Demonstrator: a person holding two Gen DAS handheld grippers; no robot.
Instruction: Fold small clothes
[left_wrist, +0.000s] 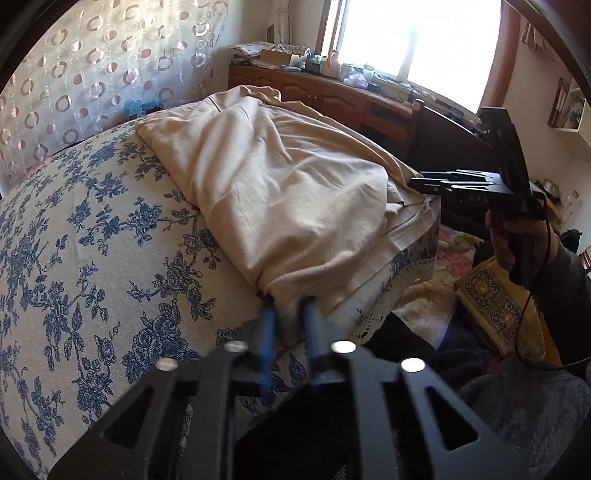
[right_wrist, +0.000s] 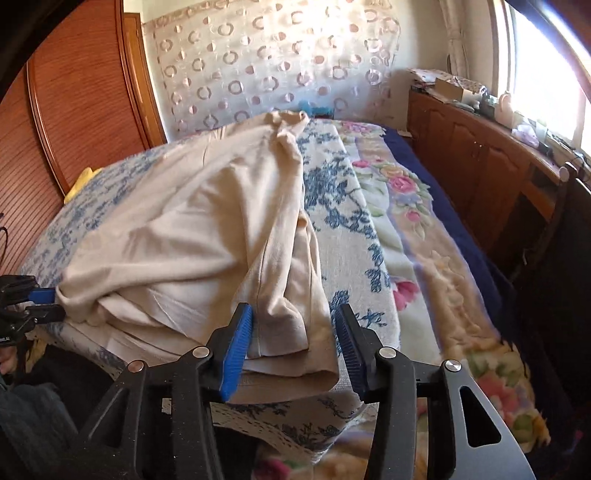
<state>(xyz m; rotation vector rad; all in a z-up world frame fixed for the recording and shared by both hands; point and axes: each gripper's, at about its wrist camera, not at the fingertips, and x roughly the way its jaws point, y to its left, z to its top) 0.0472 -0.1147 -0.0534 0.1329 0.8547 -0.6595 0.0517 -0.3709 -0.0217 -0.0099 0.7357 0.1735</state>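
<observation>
Cream-coloured garment (left_wrist: 280, 184) lying crumpled across a bed covered by a white bedspread (left_wrist: 92, 266) printed with blue flowers, seen from two cameras mounted on hand-held grippers. In the left wrist view, the left gripper (left_wrist: 286, 308) fills the lower centre of the frame; its jaws are clenched on the garment's near corner, which bunches into a tight gather right at the blue pads, while the rest of the cloth spreads away toward the upper centre. At the right edge of that view, a hand (left_wrist: 517, 243) holds the right gripper beside the garment's other near corner. In the right wrist view, the right gripper (right_wrist: 295, 336) sits at the lower centre with its jaws released and standing apart; a folded edge of the garment lies between the two blue pads at the bed's near edge, and neither pad presses on it. At the left edge of this view, the left gripper's blue pad meets the pinched corner. A flowered blanket (right_wrist: 424, 229) covers the right side of the bed, with a wooden cabinet (right_wrist: 480, 147) under a bright window beyond.
</observation>
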